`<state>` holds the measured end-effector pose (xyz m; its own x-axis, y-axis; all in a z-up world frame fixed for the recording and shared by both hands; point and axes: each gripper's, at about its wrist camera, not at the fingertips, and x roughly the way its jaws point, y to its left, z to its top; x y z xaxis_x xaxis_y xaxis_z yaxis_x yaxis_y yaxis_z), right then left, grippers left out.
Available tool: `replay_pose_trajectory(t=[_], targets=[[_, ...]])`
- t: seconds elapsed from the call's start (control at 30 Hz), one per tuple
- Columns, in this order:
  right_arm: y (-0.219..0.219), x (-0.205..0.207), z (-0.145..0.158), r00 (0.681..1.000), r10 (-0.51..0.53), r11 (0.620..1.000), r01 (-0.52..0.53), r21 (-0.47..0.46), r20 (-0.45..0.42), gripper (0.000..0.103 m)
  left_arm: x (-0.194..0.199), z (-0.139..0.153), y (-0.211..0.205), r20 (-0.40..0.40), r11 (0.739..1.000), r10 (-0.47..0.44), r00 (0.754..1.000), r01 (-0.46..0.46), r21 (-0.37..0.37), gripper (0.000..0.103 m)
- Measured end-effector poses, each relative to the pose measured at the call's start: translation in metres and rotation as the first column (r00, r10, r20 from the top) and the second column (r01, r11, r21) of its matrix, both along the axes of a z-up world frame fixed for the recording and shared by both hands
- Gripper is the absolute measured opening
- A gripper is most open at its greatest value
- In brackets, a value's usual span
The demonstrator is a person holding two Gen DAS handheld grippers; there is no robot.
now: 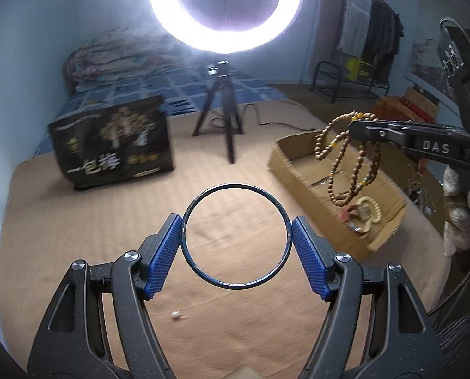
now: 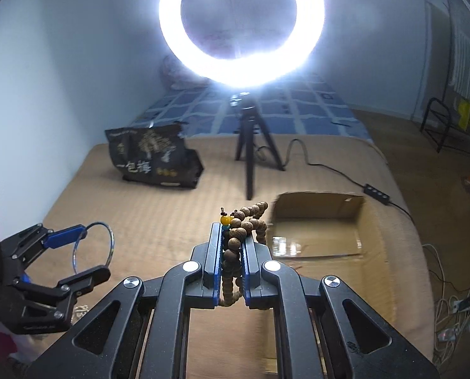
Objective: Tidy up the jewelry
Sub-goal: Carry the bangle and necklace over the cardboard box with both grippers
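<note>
Blue pads of the left gripper clamp a dark bangle above the tan mat. Farther right, a cardboard box holds pale beads.

Nearest in the right wrist view, the right gripper pinches a wooden bead necklace beside that box.

Both wrist views look down across the mattress, sharing the ring light.

left gripper jaws spread wide, right gripper clamped narrow.
</note>
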<state>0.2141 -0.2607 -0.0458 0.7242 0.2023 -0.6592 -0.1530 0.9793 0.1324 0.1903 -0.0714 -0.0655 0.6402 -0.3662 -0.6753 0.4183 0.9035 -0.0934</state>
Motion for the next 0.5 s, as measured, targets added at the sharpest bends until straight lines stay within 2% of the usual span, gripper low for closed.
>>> replay_pose_trajectory(t=[0.27,0.5], targets=[[-0.057,0.005,-0.001,0.997,-0.076,0.997,0.076,-0.027,0.008,0.009,0.012,0.007,-0.058,0.003,0.998,-0.056,0.998,0.056,-0.036,0.073],[-0.094,0.024,-0.012,0.993,-0.117,0.993,0.117,-0.011,-0.014,0.009,0.020,-0.006,-0.106,-0.004,0.995,-0.098,0.995,0.098,-0.037,0.073]])
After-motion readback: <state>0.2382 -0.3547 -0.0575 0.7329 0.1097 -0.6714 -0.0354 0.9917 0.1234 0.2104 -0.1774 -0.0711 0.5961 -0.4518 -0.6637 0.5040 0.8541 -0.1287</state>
